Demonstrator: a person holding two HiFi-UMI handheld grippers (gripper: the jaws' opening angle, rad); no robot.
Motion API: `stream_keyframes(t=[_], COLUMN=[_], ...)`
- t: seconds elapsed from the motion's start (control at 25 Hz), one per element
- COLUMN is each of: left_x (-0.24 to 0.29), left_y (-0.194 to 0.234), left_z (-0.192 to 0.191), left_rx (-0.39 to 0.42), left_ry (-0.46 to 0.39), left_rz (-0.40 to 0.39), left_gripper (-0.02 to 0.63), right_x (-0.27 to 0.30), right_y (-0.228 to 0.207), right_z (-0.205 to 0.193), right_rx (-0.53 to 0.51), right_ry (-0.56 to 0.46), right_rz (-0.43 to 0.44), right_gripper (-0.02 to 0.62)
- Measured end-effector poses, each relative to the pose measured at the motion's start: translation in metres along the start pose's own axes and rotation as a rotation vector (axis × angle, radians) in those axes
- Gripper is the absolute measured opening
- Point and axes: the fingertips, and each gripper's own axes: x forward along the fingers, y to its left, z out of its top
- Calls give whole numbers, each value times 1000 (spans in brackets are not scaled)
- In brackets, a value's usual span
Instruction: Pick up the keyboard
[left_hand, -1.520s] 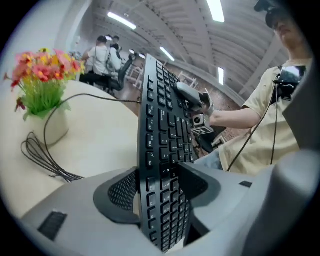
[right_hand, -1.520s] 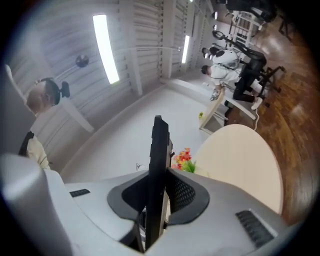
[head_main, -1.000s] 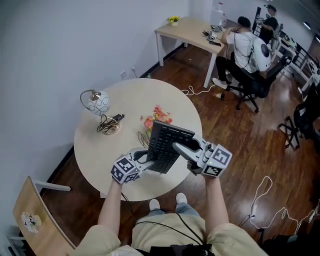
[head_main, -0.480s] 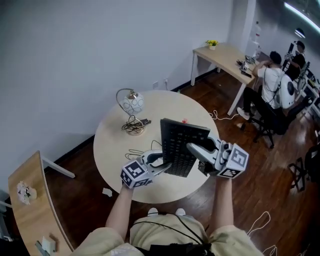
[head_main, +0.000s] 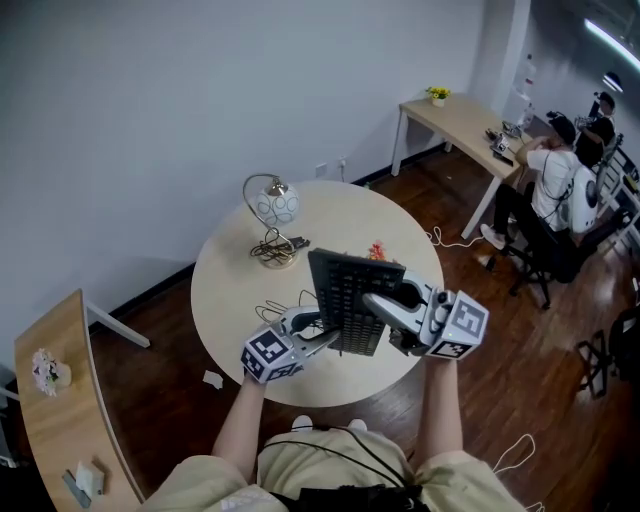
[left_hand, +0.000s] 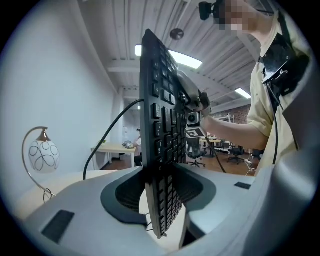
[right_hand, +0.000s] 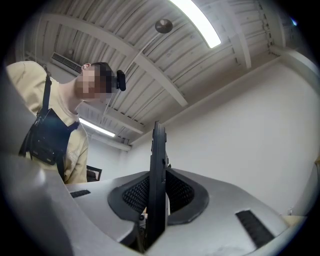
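The black keyboard (head_main: 350, 298) hangs above the round table (head_main: 230, 290), held from both sides with its keys facing me. My left gripper (head_main: 318, 330) is shut on its left edge. My right gripper (head_main: 378, 302) is shut on its right edge. In the left gripper view the keyboard (left_hand: 159, 150) stands edge-on between the pads, its black cable (left_hand: 107, 135) looping down to the table. In the right gripper view the keyboard (right_hand: 157, 180) is a thin upright slab clamped between the pads.
A white globe lamp (head_main: 274, 208) and a coil of cable (head_main: 272, 252) sit at the table's far left. Pink flowers (head_main: 377, 250) show behind the keyboard. A desk (head_main: 465, 125) with seated people (head_main: 560, 180) stands far right. A wooden bench (head_main: 55, 400) lies at left.
Both grippers have lifted the keyboard higher off the table and tilted it more upright. The head view has swung, so the table and lamp sit further right in the picture.
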Motion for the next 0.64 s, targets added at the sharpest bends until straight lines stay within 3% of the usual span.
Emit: stream_keyframes(t=[0.64], left_x=[8], left_y=[10], left_z=[-1], left_rx=[2], left_ry=[-5], left_rz=[6], left_gripper=[161], right_x=[-1], right_y=[-12], right_z=[-4], right_rx=[6], right_ry=[13], right_rz=[3], right_gripper=[89])
